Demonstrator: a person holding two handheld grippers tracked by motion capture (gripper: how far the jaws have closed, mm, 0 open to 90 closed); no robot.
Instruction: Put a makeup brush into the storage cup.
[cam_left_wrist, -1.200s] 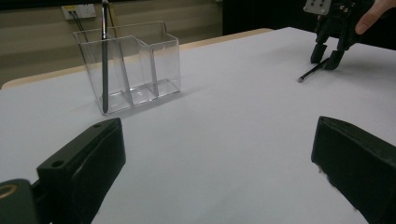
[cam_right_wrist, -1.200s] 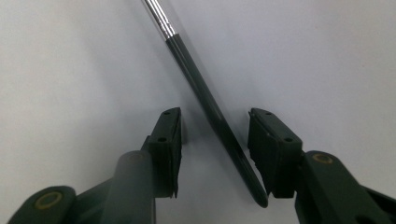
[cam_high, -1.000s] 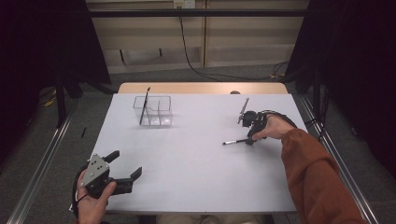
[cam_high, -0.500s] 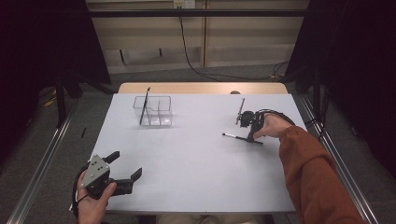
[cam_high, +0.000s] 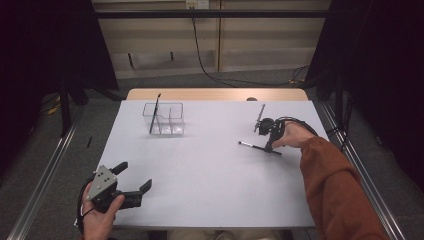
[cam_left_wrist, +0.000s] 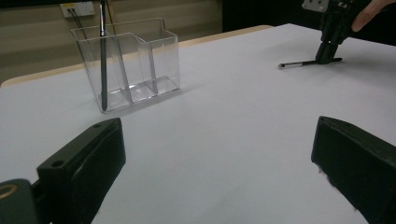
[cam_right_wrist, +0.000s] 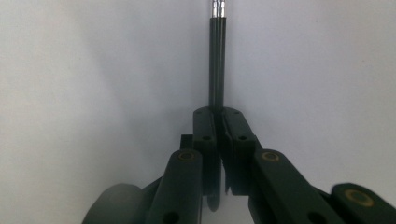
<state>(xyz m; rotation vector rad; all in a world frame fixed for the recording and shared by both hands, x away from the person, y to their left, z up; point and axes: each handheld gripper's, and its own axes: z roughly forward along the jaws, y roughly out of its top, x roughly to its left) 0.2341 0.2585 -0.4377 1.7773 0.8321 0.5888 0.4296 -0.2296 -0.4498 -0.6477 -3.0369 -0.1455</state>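
the right gripper (cam_high: 270, 146) has just closed and is pinched on the thin black pen (cam_high: 259, 147) lying on the white table (cam_high: 210, 190) at the far right, while the left gripper (cam_high: 134, 181), near left, is spread apart, so next comes a lift toward the clear plastic box (cam_high: 164, 119).

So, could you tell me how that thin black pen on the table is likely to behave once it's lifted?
The pen looks thin and rigid, so probably light and stiff. Gripped by the right gripper near one end, it may droop or pivot. Being round, it could roll if dropped.
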